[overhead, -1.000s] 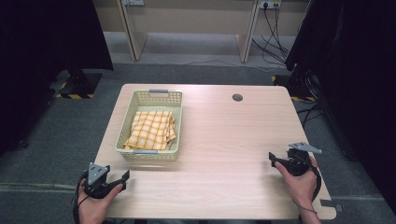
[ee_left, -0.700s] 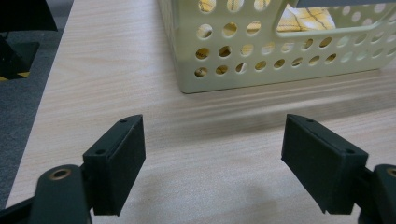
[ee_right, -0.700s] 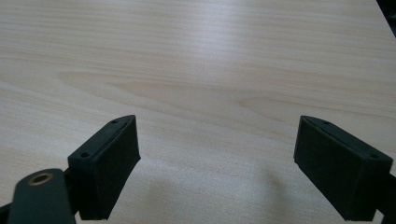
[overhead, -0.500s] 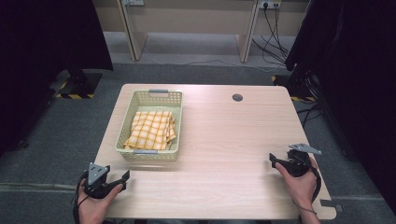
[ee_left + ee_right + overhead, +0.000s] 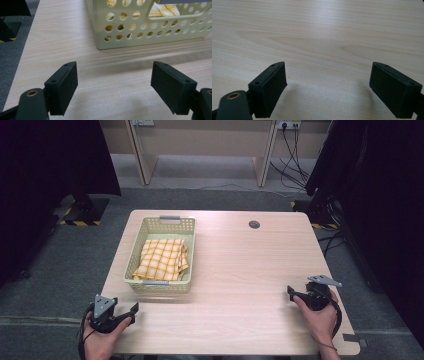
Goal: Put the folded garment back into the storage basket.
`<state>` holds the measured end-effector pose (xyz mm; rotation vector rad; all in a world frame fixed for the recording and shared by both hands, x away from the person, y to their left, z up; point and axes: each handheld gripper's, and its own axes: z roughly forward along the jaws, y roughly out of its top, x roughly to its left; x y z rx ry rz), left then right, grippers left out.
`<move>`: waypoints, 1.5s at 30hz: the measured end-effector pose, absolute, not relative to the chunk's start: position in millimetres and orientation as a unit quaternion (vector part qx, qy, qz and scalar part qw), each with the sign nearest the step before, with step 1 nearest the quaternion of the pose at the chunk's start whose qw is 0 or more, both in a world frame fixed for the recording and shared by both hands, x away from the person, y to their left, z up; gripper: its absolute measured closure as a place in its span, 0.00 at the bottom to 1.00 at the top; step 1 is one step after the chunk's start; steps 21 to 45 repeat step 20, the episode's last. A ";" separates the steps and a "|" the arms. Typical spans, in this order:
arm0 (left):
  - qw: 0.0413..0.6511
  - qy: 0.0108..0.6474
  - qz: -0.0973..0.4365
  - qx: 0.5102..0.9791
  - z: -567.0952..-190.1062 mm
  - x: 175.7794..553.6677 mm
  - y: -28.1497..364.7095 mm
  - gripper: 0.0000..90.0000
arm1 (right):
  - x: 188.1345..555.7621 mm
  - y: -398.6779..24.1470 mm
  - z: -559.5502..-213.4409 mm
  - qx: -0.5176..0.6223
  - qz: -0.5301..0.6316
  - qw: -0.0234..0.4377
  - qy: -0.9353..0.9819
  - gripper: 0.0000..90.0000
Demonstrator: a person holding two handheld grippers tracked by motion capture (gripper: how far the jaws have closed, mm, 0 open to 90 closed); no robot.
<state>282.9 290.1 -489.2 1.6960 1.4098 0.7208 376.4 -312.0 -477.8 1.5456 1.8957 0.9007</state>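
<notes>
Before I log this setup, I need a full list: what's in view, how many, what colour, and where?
Basket: one, pale yellow-green, perforated, on the table's left half.
Cloth: one, yellow checked, folded, inside the basket.
Table: one, light wood, centre.
Cable hole: one, dark, table's far side.
Left gripper: one, black, near left edge, fingers open.
Right gripper: one, black, near right edge, fingers open.
</notes>
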 end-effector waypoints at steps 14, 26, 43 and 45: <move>0.402 0.561 0.285 0.665 -489.2 282.3 290.8 0.24 | 375.3 -310.4 -477.9 0.570 0.333 0.265 0.703 0.16; 0.402 0.561 0.284 0.666 -489.2 282.1 290.3 0.24 | 374.9 -310.2 -477.8 0.569 0.334 0.265 0.703 0.16; 0.402 0.561 0.284 0.666 -489.2 282.1 290.3 0.24 | 374.9 -310.2 -477.8 0.569 0.334 0.265 0.703 0.16; 0.402 0.561 0.284 0.666 -489.2 282.1 290.3 0.24 | 374.9 -310.2 -477.8 0.569 0.334 0.265 0.703 0.16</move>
